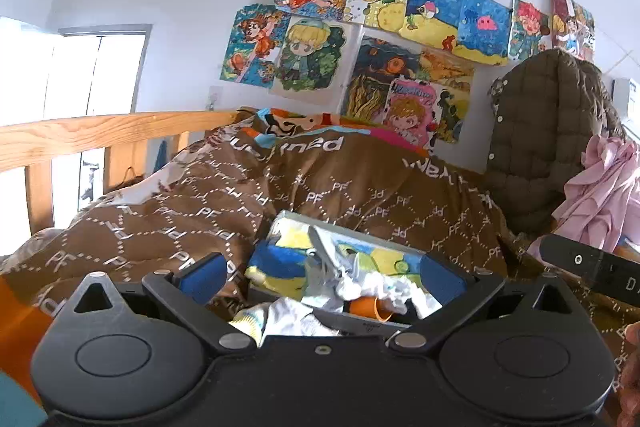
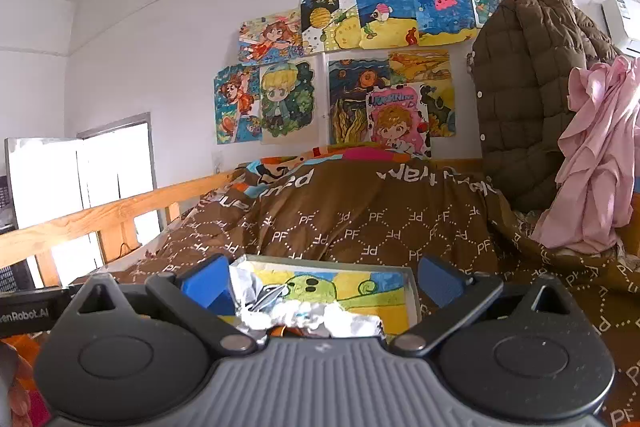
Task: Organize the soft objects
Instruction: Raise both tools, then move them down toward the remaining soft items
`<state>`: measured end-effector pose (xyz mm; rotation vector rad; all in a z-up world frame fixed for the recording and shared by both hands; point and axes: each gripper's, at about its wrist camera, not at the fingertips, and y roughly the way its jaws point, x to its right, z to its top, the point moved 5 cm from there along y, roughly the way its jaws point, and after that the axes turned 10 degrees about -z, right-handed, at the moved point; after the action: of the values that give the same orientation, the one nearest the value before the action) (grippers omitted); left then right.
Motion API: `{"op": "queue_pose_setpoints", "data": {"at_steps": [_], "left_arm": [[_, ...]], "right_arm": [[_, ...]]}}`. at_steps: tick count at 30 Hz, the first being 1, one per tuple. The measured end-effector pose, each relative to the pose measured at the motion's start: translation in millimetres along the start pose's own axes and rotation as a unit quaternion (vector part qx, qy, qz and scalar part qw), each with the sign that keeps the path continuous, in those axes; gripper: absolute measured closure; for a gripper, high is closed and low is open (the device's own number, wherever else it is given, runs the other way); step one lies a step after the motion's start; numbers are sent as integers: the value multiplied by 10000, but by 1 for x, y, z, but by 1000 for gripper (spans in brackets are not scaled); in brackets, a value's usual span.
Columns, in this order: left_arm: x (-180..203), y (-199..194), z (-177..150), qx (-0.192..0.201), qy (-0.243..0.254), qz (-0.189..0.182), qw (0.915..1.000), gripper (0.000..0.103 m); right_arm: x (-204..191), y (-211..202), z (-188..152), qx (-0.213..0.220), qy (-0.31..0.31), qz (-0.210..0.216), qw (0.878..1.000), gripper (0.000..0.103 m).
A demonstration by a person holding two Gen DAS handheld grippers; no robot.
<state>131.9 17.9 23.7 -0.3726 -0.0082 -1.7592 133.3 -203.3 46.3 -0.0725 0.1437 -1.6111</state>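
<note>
Both the left tongs (image 1: 320, 273) and right tongs (image 2: 322, 281) gape wide, empty. Ahead on the bed's brown quilt (image 1: 168, 211) sits a shallow box (image 2: 412, 291) of crumpled white cloth (image 1: 372, 285): light, limp, best pinched at a raised fold.

The brown quilt (image 2: 360, 211) on the bed carries a repeated white "PF" monogram inside dotted diamonds, some of it mirrored or upside down; the same marks show in the left wrist view (image 1: 320, 195). Toward twelve o'clock, larger white lettering runs upside down along its top fold and cannot be made out whole. At nine o'clock in the right wrist view, the black bar of the other tool (image 2: 28, 311) reads "enRobot_AI", its start cut off. A poster (image 2: 396, 115) has a blurred, unreadable title.
</note>
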Motion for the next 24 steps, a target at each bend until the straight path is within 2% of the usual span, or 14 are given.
{"op": "queue_pose_setpoints", "data": {"at_steps": [14,18,24], "left_arm": [[1,-35,-22,-454,113,251,9986,1],[1,-38,-27,-633,272,439,9967,1],[-6,-41,-30,-793,233,674,9943,1]], "right_arm": [[-7,-37,-28,-272,-182,43,9995,0],[-12,-40,-38,-478,-252,-4,9985,0],[-21,-46,-50,-619,-404,63,9972,0]]}}
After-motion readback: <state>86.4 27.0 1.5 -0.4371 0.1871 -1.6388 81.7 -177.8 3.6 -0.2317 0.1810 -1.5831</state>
